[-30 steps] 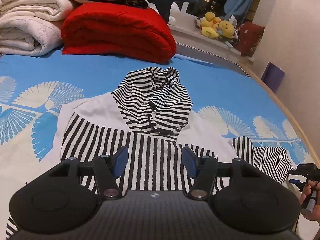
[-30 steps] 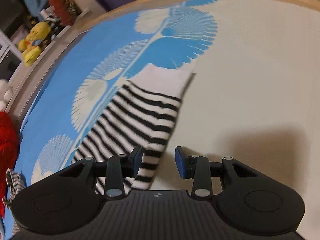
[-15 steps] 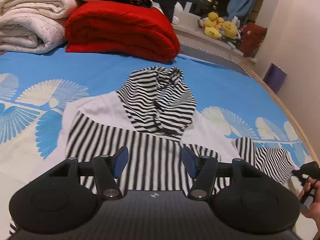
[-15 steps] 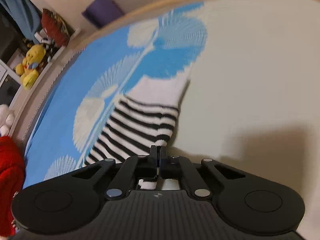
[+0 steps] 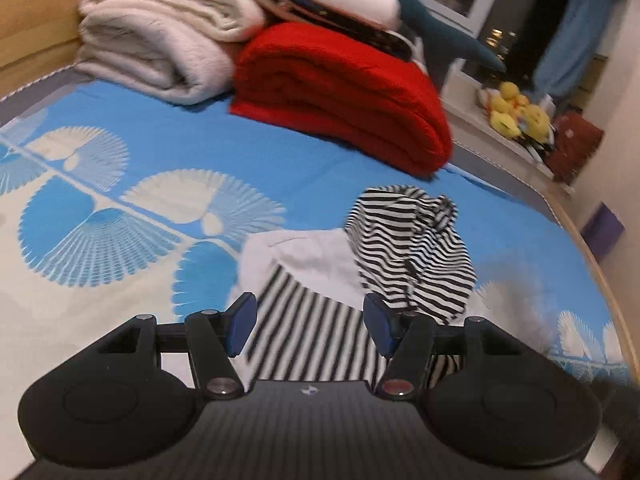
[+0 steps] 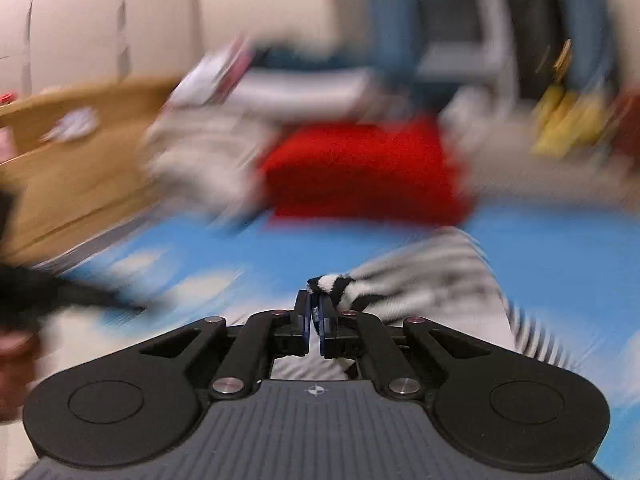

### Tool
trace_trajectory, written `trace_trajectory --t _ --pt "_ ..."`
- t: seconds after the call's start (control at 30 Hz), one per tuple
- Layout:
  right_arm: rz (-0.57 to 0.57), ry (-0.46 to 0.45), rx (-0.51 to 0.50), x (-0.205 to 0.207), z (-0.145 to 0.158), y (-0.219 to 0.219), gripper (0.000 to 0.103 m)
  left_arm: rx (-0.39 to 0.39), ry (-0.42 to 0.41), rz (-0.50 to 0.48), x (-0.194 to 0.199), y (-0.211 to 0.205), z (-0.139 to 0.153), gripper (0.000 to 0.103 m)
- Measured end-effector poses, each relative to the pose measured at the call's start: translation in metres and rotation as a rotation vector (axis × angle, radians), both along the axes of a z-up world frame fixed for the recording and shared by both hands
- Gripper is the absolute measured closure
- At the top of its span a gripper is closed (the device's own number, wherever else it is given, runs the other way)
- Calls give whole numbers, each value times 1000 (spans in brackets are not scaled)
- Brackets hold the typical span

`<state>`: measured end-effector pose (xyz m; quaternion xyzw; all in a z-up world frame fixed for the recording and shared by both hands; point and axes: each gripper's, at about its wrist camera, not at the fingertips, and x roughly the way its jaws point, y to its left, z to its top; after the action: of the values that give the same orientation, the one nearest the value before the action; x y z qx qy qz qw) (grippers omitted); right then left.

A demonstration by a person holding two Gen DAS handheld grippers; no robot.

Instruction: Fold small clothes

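While the left gripper (image 5: 306,330) is held over the near part of the bed (image 5: 208,152), its jaws are seen standing apart with nothing between the blue pads (image 5: 239,328). Beyond and partly under them, in the left wrist view, the hoodie (image 5: 320,280) is laid flat on the blue and cream sheet: a striped body nearest the gripper, white shoulders farther off, and a striped hood (image 5: 412,248) lying far and to the right. At the far edge of the bed a red blanket (image 5: 344,96) is folded, with white blankets (image 5: 168,44) stacked to its left and touching it. Yellow toys (image 5: 516,112) are seen on a ledge at the far right, next to a dark red cushion (image 5: 576,144). A purple box (image 5: 602,234) is set beside the bed at the right edge.

In the right wrist view, heavily blurred, the right gripper (image 6: 315,312) is shut on the sleeve (image 6: 420,280) of the hoodie; a striped end of cloth is pinched between the pads and sticks out just past the tips. From there the sleeve is stretched away to the right and down toward the sheet. The red blanket (image 6: 360,168) is made out beyond it, with the white blankets (image 6: 208,160) to its left and a wooden headboard (image 6: 72,160) at the far left. A dark shape at the left edge cannot be identified, nor can the pink blur below it
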<state>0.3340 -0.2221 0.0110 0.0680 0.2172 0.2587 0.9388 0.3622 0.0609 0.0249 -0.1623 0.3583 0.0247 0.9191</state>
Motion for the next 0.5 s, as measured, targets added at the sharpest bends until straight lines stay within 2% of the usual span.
trace_trajectory --t 0.03,0.07,0.13,0.17,0.27,0.37,0.43,0.5 --pt "47 96 -21 0 -8 18 101 -9 8 7 1 5 0 39" --pt "47 168 -46 -3 -17 32 99 -18 14 12 2 10 0 39" --pt "-18 253 -19 -11 -28 37 87 -39 29 19 4 17 -2 39" --pt "-35 282 14 -13 -33 33 86 -51 39 20 4 19 -3 39" --pt "-171 336 66 -13 -52 16 84 -66 100 2 8 17 -14 39" --pt "-319 511 135 0 -79 -9 81 -116 174 -41 14 8 -31 39" --pt "-365 587 201 9 -89 -28 80 -91 196 -85 15 -7 -41 39" --pt "-378 616 205 14 -96 -37 81 -29 193 -139 17 -28 -45 39"
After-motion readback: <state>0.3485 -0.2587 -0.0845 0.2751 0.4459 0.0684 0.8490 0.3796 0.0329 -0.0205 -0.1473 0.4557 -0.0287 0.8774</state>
